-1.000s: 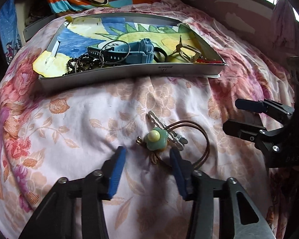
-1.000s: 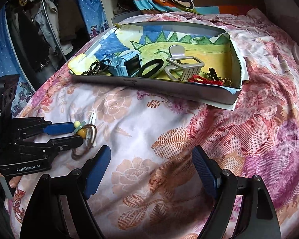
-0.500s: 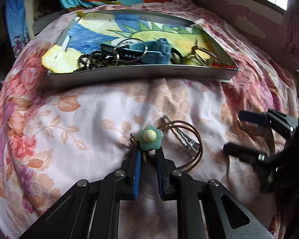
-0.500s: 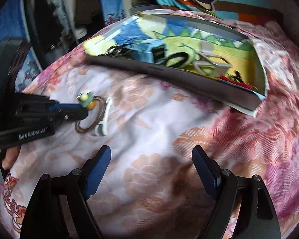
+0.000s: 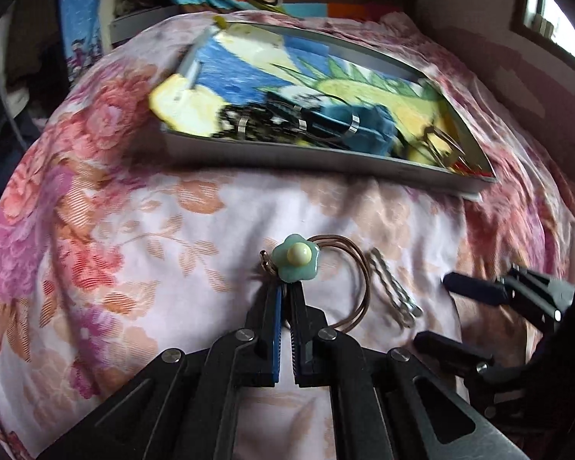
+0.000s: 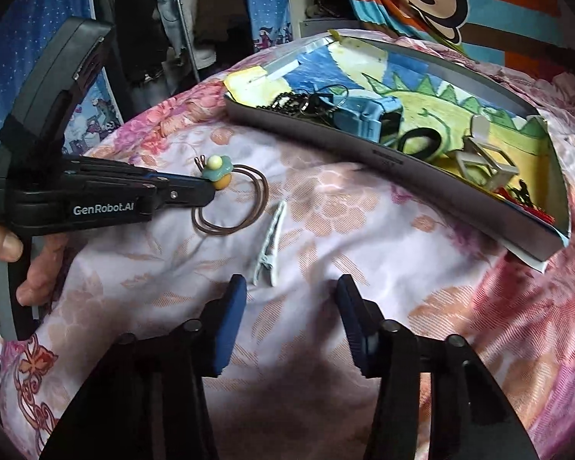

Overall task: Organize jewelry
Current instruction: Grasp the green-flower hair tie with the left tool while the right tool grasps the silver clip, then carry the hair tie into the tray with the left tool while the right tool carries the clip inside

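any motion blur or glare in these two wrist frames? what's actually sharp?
Left wrist view: the tray and its contents smear with motion blur, as does the right gripper; the flower hair tie by the left gripper is sharp. Right wrist view: mostly crisp, hair clip clear, a soft shadow on the bedspread near the fingers. Both: fisheye bending, dark corners, no strong glare.

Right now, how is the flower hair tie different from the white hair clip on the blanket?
The flower hair tie is pinched in the shut left claw; the white hair clip lies free before the right claw. The tie is a brown loop with a green flower; the clip is straight and plain. Neither is in the tray.
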Demonstrator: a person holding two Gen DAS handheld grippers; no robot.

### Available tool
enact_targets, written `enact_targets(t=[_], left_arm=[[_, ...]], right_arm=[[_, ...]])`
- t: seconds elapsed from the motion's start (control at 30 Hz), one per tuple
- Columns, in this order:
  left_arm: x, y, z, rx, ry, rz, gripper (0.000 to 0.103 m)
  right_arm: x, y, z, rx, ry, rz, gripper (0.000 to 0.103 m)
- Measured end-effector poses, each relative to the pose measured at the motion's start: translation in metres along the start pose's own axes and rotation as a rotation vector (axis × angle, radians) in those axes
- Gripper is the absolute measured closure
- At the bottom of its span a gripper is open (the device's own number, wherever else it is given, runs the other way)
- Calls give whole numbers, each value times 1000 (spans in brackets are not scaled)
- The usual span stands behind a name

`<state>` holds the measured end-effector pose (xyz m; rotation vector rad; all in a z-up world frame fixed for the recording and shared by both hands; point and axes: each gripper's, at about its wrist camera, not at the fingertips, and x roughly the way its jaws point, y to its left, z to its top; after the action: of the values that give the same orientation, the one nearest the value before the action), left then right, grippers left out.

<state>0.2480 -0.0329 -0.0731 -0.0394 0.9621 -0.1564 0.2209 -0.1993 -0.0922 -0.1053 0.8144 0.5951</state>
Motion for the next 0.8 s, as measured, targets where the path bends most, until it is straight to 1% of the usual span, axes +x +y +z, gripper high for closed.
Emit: enact_targets(t=[0.13, 0.23, 0.3, 0.43, 0.5, 0.63, 0.8], left_arm=[[0, 4, 2, -22, -6, 4, 99], [-2, 2, 2, -16, -20, 12, 99], [-4, 3, 3, -21, -31, 11, 99], [-11, 4, 6, -28, -73, 16, 99], [-17, 2, 8, -21, -109, 18, 99], [-31, 0, 14, -12, -195, 13, 99], [-43, 0, 24, -14, -288, 15, 99]], right_arm=[[4, 2, 3, 6, -4, 23, 70], [9, 5, 5, -2, 8, 25, 79], [13, 7, 5, -12, 25, 10, 91], [10, 10, 3, -23, 15, -2, 91], [7, 8, 3, -16, 0, -11, 92], [-8, 0, 7, 12, -71, -33, 92], [-28, -14, 21, 30, -186, -98, 92]])
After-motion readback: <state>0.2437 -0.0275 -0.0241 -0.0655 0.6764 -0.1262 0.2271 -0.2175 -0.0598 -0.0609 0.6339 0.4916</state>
